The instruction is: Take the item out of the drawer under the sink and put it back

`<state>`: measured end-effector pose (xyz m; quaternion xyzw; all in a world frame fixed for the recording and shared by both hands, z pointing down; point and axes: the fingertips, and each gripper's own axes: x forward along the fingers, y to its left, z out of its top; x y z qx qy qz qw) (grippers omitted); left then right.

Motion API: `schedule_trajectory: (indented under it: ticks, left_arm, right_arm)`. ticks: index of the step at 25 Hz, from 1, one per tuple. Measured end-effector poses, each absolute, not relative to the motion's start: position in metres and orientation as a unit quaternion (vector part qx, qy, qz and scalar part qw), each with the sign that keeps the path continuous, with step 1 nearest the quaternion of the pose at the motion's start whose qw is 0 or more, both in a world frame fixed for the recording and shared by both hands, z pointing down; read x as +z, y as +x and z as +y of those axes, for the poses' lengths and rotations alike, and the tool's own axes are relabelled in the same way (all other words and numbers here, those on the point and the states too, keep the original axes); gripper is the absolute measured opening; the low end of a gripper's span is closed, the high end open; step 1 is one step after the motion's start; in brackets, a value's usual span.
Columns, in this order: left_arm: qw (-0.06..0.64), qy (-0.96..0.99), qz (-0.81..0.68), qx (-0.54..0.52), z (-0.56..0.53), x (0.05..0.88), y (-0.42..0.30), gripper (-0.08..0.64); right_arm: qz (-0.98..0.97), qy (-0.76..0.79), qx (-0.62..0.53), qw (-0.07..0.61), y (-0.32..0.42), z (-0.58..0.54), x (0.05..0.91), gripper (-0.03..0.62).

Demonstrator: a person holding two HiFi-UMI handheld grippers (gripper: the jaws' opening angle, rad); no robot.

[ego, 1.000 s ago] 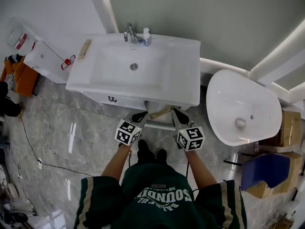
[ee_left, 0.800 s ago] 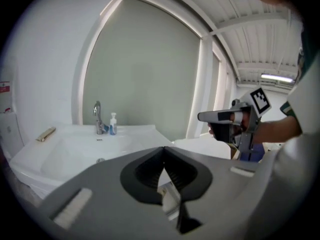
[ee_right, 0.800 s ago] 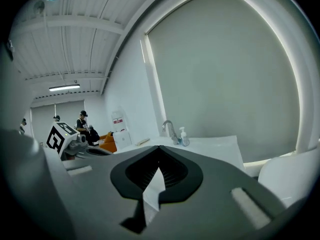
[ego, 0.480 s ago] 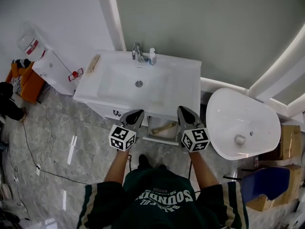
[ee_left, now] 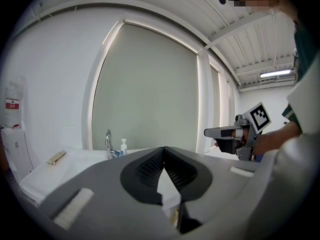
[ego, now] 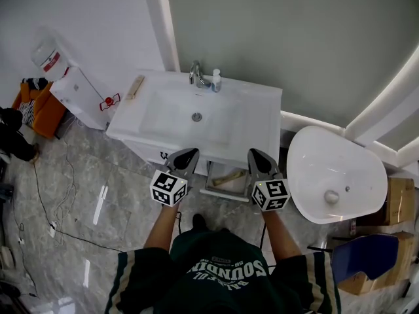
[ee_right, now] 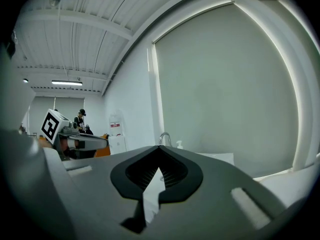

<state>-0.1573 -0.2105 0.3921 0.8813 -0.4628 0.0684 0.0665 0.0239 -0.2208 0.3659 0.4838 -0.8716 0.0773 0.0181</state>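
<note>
The white sink cabinet [ego: 256, 131] stands against the wall. Its drawer [ego: 211, 178] is pulled out below the front edge, and a beige item [ego: 228, 177] lies inside. My left gripper [ego: 186, 154] hovers at the drawer's left side, jaws shut and empty. My right gripper [ego: 255, 154] hovers at the drawer's right side, also shut with nothing in it. In the left gripper view the left gripper [ee_left: 164, 149] points over the basin, with the right gripper [ee_left: 220, 132] beside it. The right gripper view shows the right gripper [ee_right: 159, 148] with its jaws together and the left gripper [ee_right: 82, 143] off to the side.
A faucet [ego: 196, 74], a soap bottle [ego: 216, 81] and a wooden brush [ego: 135, 86] sit on the sink top. A white oval fixture [ego: 334, 172] stands close on the right, with cardboard boxes [ego: 397, 182] beyond. A white box [ego: 82, 90] and floor cables [ego: 49, 195] lie left.
The head view has pulled back from the sink. The drawer and the beige item show further out from under the basin, and both grippers sit a little wider apart.
</note>
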Motion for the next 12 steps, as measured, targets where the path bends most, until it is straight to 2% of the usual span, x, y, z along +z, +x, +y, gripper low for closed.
schedule_trajectory:
  ticks: [12]
  left_arm:
    - [0.075, 0.883, -0.457, 0.074, -0.214, 0.401, -0.162, 0.051]
  right_arm:
    - [-0.874, 0.478, 0.081, 0.017, 0.012, -0.224, 0.370, 0.002]
